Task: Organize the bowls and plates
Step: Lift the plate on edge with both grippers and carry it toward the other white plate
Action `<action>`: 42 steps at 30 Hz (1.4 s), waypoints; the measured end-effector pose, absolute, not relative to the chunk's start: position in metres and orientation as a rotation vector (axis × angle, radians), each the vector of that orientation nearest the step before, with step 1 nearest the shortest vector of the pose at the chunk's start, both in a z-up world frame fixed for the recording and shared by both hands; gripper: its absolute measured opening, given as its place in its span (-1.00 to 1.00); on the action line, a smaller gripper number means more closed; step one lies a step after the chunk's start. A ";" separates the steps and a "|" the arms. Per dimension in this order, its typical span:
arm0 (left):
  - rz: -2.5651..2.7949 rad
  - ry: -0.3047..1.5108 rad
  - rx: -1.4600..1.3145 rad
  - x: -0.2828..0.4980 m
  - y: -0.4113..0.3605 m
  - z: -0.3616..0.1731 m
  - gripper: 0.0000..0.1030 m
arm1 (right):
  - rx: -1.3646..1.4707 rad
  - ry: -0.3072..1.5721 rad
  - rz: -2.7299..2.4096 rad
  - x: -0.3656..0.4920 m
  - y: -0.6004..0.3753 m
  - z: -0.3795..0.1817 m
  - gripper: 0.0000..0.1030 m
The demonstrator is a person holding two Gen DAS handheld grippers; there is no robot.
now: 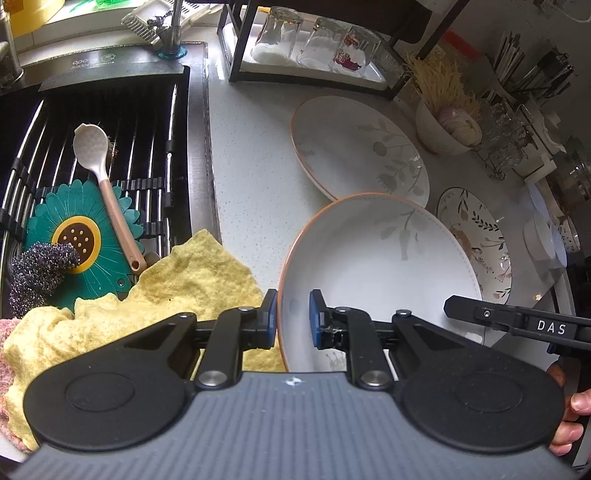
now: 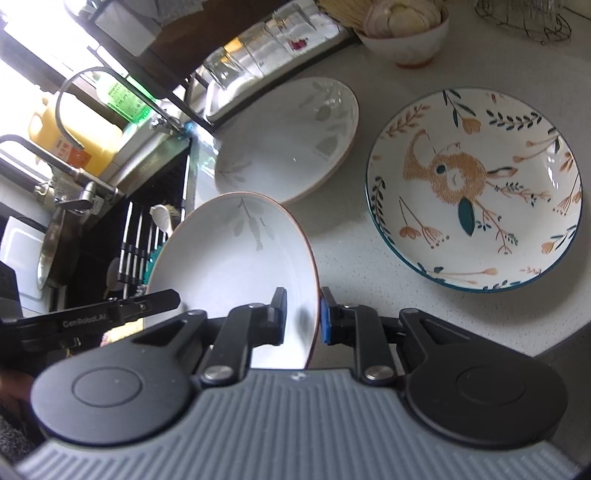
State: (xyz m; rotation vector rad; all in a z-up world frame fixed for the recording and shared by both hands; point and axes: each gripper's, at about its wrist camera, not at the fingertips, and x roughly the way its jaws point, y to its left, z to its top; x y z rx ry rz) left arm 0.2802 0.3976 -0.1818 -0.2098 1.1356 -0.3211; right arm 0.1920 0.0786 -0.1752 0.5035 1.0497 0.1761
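Observation:
A white plate with an orange rim and grey leaf print [image 1: 384, 266] is held tilted above the counter by both grippers. My left gripper [image 1: 293, 317] is shut on its left rim. My right gripper [image 2: 303, 317] is shut on its right rim; the plate also shows in the right wrist view [image 2: 236, 254]. A matching white leaf plate [image 1: 360, 149] [image 2: 288, 144] lies flat on the counter just behind. A plate with a rabbit and flower print [image 1: 476, 243] [image 2: 476, 188] lies to the right.
The sink [image 1: 110, 155] with a rack, spoon, green flower mat and scourer is at left. A yellow cloth [image 1: 166, 295] lies at its edge. A bowl of garlic [image 1: 447, 129] [image 2: 406, 29], upturned glasses [image 1: 317, 40] on a rack and small stacked dishes [image 1: 546, 236] ring the counter.

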 end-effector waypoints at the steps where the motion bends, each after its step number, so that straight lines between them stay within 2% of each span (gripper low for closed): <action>1: -0.327 1.128 -0.206 0.280 0.397 -0.178 -0.61 | 0.502 1.040 0.175 0.192 0.078 -0.171 -0.59; 14: -0.372 1.032 -0.256 0.291 0.387 -0.128 -0.61 | 0.509 0.962 0.178 0.196 0.059 -0.133 -0.59; 28: -0.385 1.020 -0.254 0.322 0.327 -0.107 -0.61 | 0.520 0.911 0.205 0.217 0.000 -0.111 -0.59; 34: -0.384 1.034 -0.260 0.336 0.290 -0.113 -0.61 | 0.484 0.925 0.186 0.233 -0.031 -0.116 -0.59; 42: -0.382 1.124 -0.285 0.348 0.256 -0.150 -0.61 | 0.442 0.979 0.193 0.242 -0.063 -0.133 -0.59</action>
